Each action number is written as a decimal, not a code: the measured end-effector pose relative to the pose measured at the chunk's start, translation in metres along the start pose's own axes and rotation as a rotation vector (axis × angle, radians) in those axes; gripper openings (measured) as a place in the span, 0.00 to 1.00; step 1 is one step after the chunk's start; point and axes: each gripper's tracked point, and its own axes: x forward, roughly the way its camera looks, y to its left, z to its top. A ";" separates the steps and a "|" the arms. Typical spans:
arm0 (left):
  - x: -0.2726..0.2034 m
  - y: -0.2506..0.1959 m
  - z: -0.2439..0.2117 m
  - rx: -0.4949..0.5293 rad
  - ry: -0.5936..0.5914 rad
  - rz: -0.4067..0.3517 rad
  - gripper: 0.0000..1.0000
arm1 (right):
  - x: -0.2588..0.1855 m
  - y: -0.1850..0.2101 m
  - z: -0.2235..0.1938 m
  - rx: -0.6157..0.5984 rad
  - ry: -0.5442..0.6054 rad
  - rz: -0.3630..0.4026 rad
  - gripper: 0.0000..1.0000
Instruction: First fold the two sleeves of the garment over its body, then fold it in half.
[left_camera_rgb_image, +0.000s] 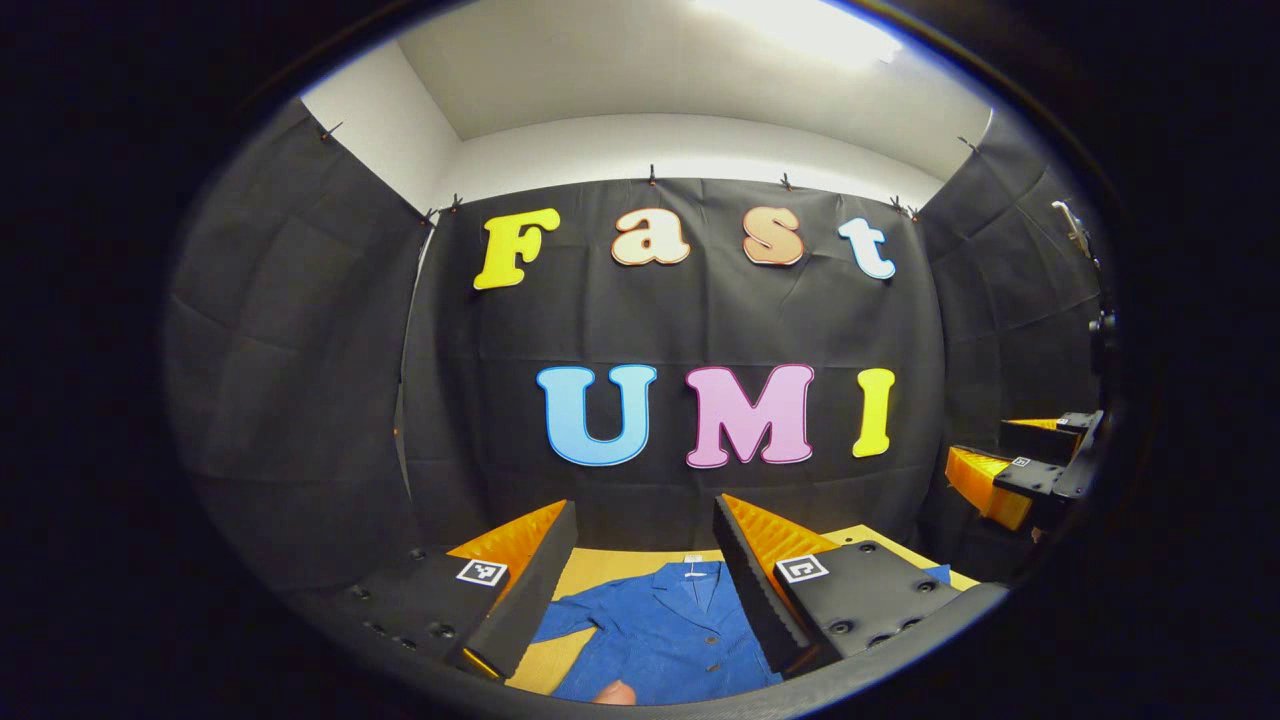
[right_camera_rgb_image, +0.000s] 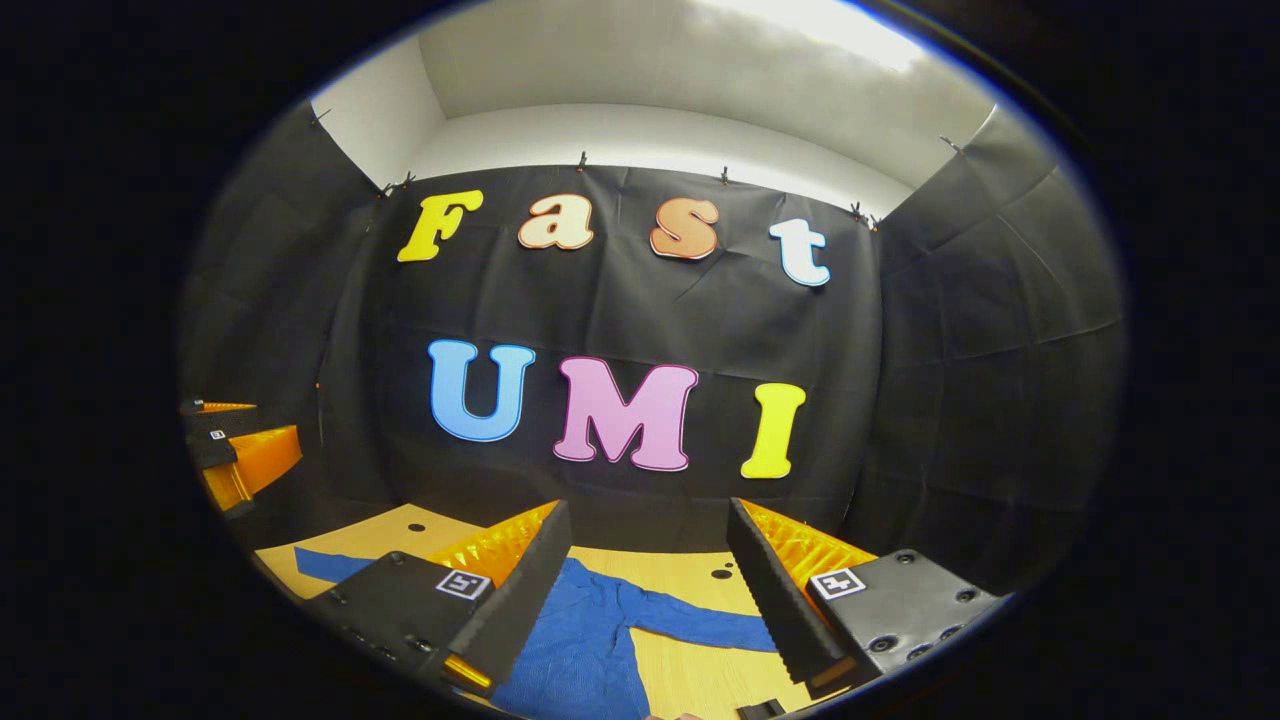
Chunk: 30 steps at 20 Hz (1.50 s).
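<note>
With both sets of fingers (left_camera_rgb_image: 640, 590) (right_camera_rgb_image: 645, 600) apart above the flat jacket (left_camera_rgb_image: 660, 630), a shallow pinch risks dragging the whole body, not just a sleeve (right_camera_rgb_image: 700, 628).

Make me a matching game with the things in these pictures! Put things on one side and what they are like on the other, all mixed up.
Things:
1. jacket
2. table
3. left gripper
4. ceiling light

What they are like:
A. bright and shining overhead
B. blue, lying spread out with both sleeves unfolded
C. open, held above the jacket
D. light wood, under the jacket

Pairs: 1-B, 2-D, 3-C, 4-A
</note>
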 end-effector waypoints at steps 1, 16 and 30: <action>0.001 -0.001 -0.001 -0.011 0.005 -0.008 0.80 | 0.001 -0.003 0.000 -0.003 0.000 -0.008 1.00; 0.041 -0.079 -0.009 -0.014 0.017 -0.215 0.79 | -0.005 -0.111 -0.031 -0.113 -0.034 -0.193 0.99; 0.145 -0.193 -0.010 -0.050 0.110 -0.221 0.80 | 0.111 -0.270 -0.363 0.253 0.567 -0.207 1.00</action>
